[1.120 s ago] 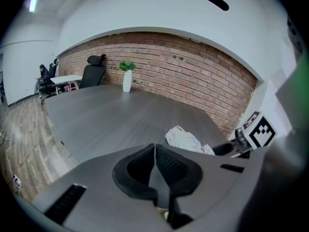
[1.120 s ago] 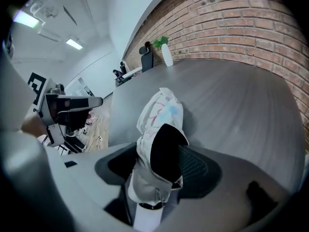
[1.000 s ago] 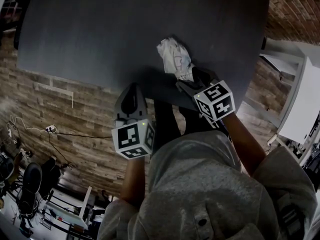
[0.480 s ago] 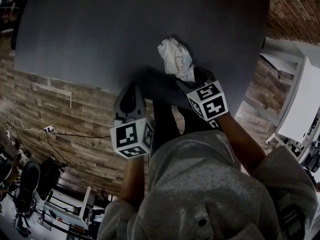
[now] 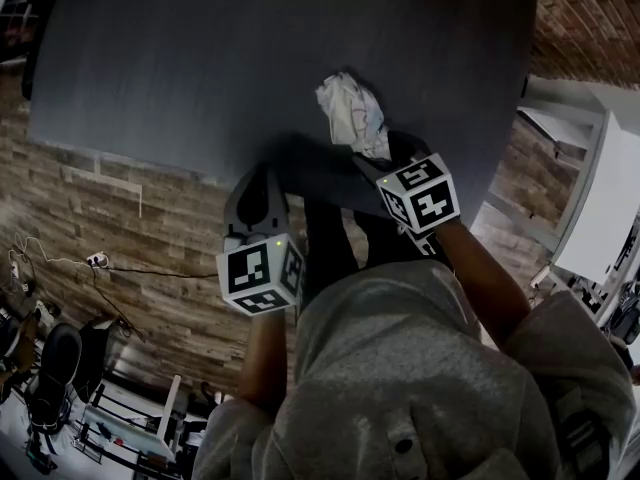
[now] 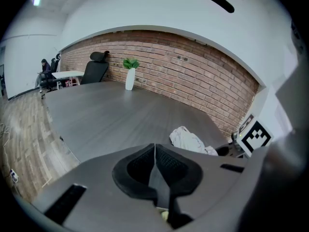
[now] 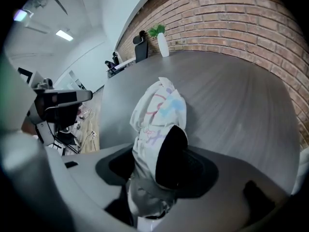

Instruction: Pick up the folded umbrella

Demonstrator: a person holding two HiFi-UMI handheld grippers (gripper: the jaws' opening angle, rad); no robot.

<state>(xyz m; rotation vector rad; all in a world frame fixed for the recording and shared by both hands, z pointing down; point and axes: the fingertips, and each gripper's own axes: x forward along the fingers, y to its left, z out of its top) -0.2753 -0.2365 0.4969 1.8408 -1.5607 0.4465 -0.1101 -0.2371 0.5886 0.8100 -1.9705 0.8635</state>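
Pinching folded umbrella point(image 7: 157, 108): right gripper point(image 7: 153, 178), fingers clamped on umbrella's near end. Umbrella white with coloured print, far end lying on dark tabletop point(image 5: 180, 58). Left gripper point(image 6: 154, 151) to left of umbrella, apart from it, fingers pressed together with nothing between. White vase with green plant point(image 6: 130, 76) stands far beyond umbrella.

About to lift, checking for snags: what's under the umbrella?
Only the dark table shows below the umbrella. Its near end sits clamped in the right tool, whose jaws cover the underside there, so nothing beneath that end can be seen.
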